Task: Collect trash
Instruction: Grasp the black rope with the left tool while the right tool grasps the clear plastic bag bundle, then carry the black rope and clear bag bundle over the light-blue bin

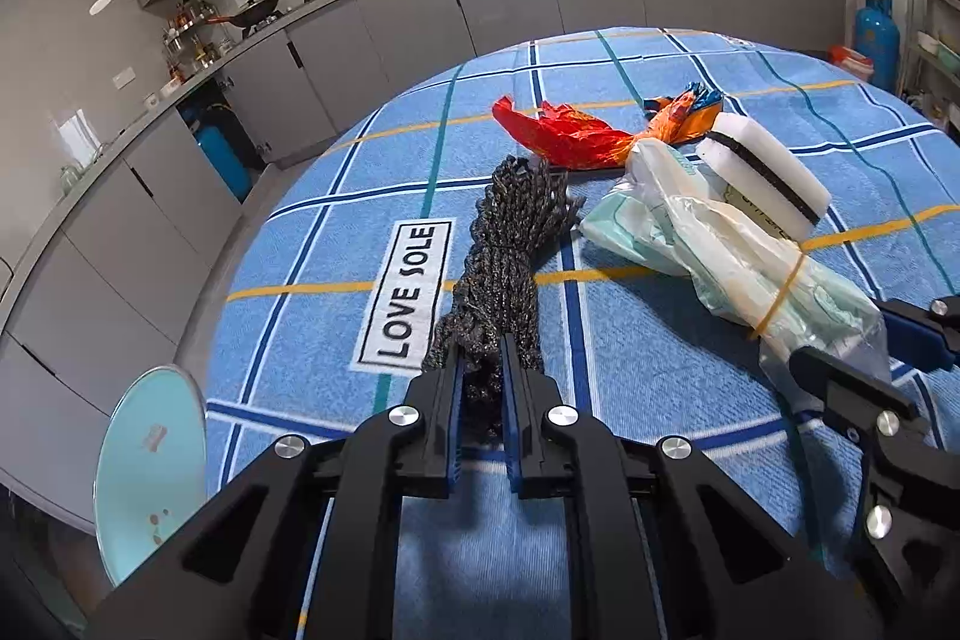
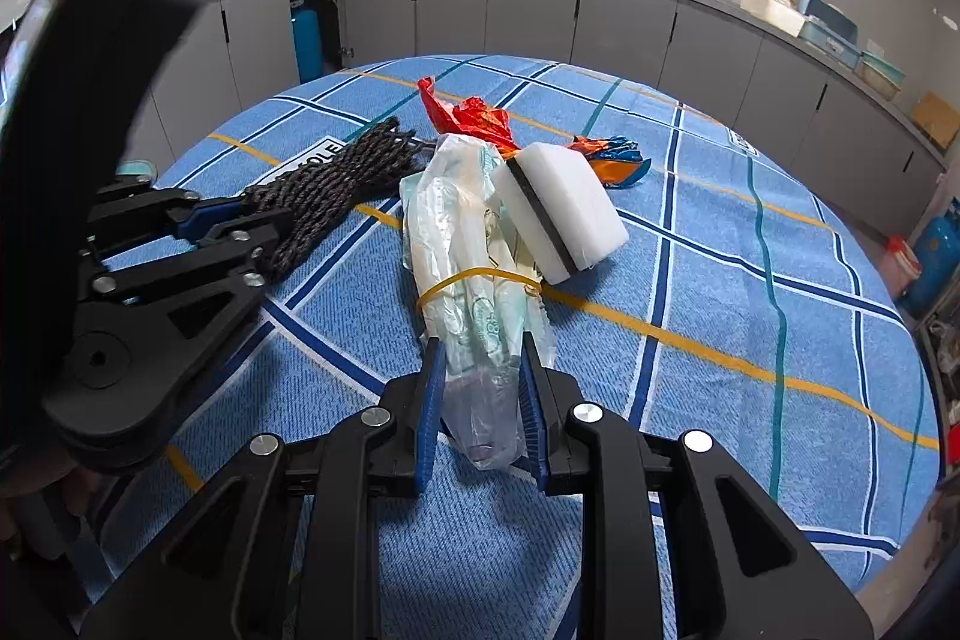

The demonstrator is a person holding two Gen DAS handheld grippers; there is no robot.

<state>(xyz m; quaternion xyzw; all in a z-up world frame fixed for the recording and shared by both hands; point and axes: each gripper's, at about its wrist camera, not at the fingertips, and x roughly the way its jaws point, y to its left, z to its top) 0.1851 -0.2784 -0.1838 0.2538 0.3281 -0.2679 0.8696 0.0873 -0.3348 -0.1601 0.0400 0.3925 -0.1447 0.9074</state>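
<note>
1. The table [image 1: 780,58] under its blue checked cloth carries all the trash in the middle of both frames; nothing looks collected yet, and no bin shows
2. The roll of plastic bags [image 2: 474,280], bound by a yellow rubber band, lies centre frame; the right gripper [image 2: 480,388] pinches its near end
3. The dark rope bundle [image 1: 510,244] lies centre in the left view; the left gripper [image 1: 480,400] is pressed together on its near end
4. Left to gather, I judge: the white foam block [image 2: 564,214] touching the roll, and the red-orange wrapper [image 1: 570,130] behind
5. Only the left view shows a pale blue stool [image 1: 150,460], lower left; only the right view shows the foam block's whole side
</note>
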